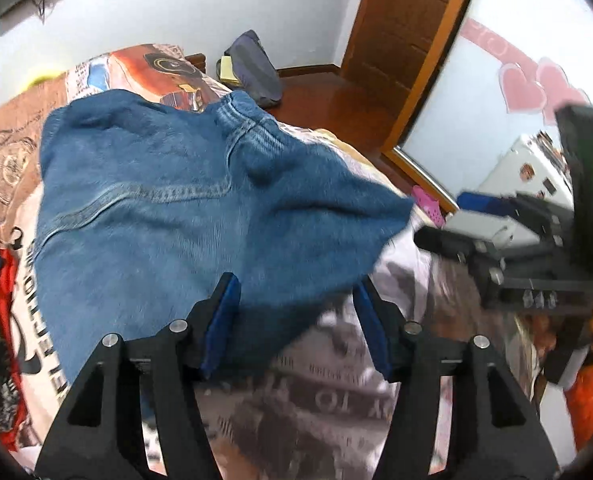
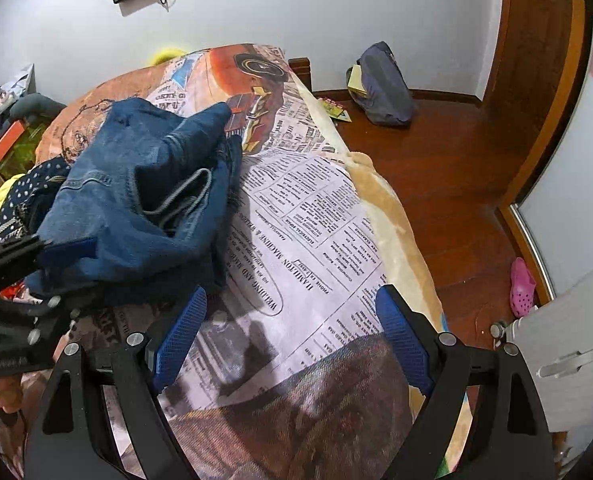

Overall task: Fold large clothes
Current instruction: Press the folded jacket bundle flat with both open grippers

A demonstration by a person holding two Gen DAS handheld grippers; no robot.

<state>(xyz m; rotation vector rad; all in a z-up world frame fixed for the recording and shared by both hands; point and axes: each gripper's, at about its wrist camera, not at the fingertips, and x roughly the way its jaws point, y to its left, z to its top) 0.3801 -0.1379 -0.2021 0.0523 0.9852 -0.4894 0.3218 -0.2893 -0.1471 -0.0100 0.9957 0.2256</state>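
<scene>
While the jeans (image 1: pixel 168 208) lie bunched on the bed (image 2: pixel 316 216), unfolded, left tongs (image 1: pixel 296 312) and right tongs (image 2: pixel 292 320) stand apart, empty.

Bright, even room light; heavy fisheye bending, dark corners, motion blur in the left view

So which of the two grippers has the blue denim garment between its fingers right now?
The left gripper: the blue denim garment lies between its open blue-padded fingers, unpinched. The right gripper stands open over only the newspaper-print blanket.
</scene>
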